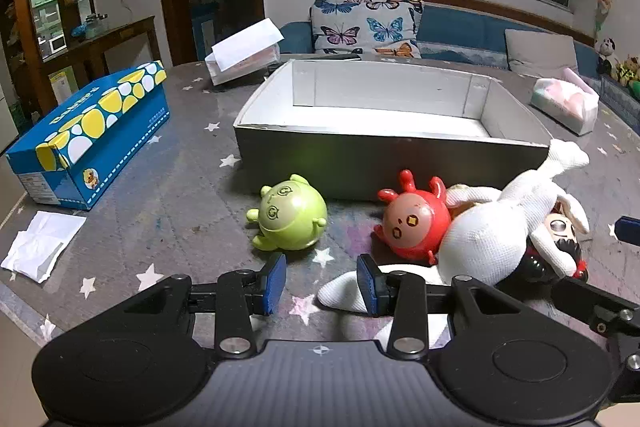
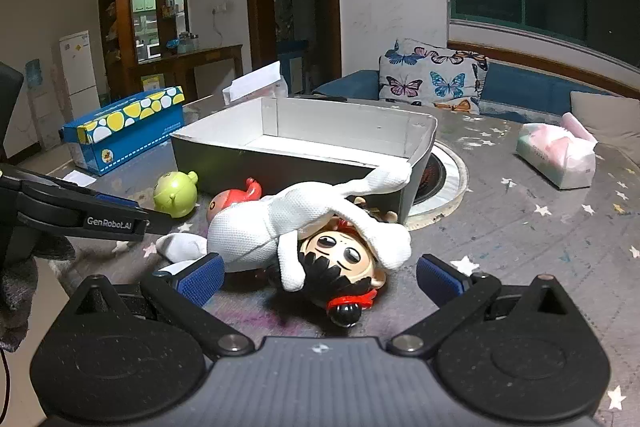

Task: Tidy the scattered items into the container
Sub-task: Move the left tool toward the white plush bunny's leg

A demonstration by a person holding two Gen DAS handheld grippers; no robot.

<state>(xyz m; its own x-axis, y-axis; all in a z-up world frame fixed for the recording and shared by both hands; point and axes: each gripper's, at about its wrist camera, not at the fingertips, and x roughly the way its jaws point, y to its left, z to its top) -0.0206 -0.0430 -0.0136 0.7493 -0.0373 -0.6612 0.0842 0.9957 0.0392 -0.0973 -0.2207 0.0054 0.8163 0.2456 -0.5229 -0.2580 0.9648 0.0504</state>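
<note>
Both jaws spread, empty | doll (image 2: 320,239) on star-print tabletop (image 2: 520,227) | sofa (image 2: 520,87) behind

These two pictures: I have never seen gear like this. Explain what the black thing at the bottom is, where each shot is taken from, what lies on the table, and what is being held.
The black thing is a hand-held gripper with two blue-padded fingers; a person holds one in each hand. A camera on each looks forward along its fingers. One picture is from the left gripper, the other from the right gripper.

On the starry table lie a green toy, a red toy and a doll in a white suit, all in front of an empty grey box. A blue tissue box sits to the left.

Nothing is held: both grippers are open, and the right one has the doll's head between its fingers without gripping it.
</note>
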